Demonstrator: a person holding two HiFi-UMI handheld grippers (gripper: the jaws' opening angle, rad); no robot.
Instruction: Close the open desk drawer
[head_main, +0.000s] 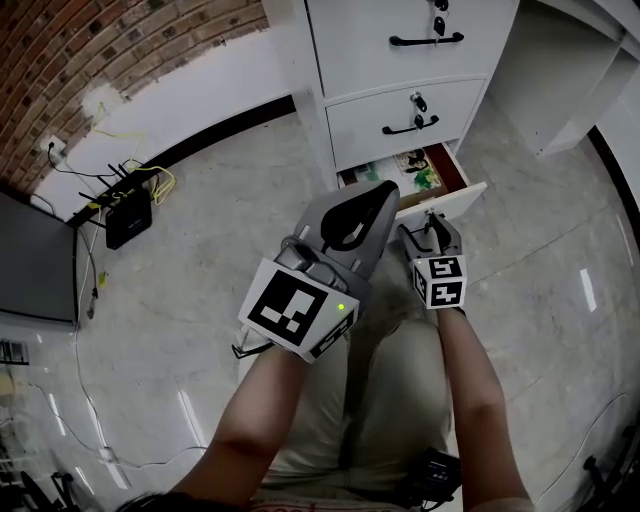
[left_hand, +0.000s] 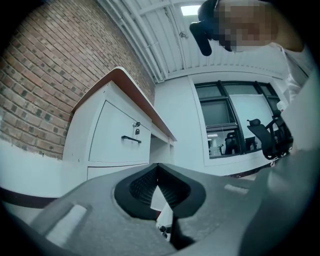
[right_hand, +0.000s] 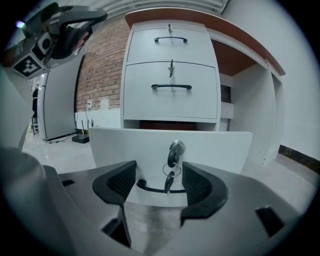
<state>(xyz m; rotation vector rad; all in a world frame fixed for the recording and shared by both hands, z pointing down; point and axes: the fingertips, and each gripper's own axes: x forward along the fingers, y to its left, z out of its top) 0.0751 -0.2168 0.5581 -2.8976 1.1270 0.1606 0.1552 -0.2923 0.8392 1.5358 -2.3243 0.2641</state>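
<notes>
2 grippers: 1 in each hand; right gripper (head_main: 432, 230) low and leading, left gripper (head_main: 383, 195) raised just to its left.
Right gripper state: jaws spread wide, empty, pads pressing on nothing; probably kept apart to straddle the handle or to meet the panel flat for a push.
Open drawer (head_main: 440, 200): straight ahead of the right gripper, close to its tips, contact not evident; pulled out at the foot of the pedestal (head_main: 300, 60), colourful papers showing inside.
Handle (right_hand: 150, 189): dark bar on the drawer's front, framed between the right jaws, just beyond the pads.
Keys (right_hand: 170, 179): hanging from the lock (right_hand: 176, 147), centred between the right jaws; likely to swing or get knocked during a push.
Left gripper state: jaws closed tip to tip, nothing between them; carried higher than the right gripper and off the drawer, judged idle, with 1 gripper enough for this job.
Drawers counted: 3 in the pedestal; top drawer (right_hand: 170, 47) and middle drawer (right_hand: 170, 100) shut, above and beyond the right gripper; 1 open, the lowest.
Handles counted: 3, 1 per drawer.
Locks with keys counted: 3, 1 per drawer.
Step judged: approach nearly done, push not yet made, drawer wholly left to close.
</notes>
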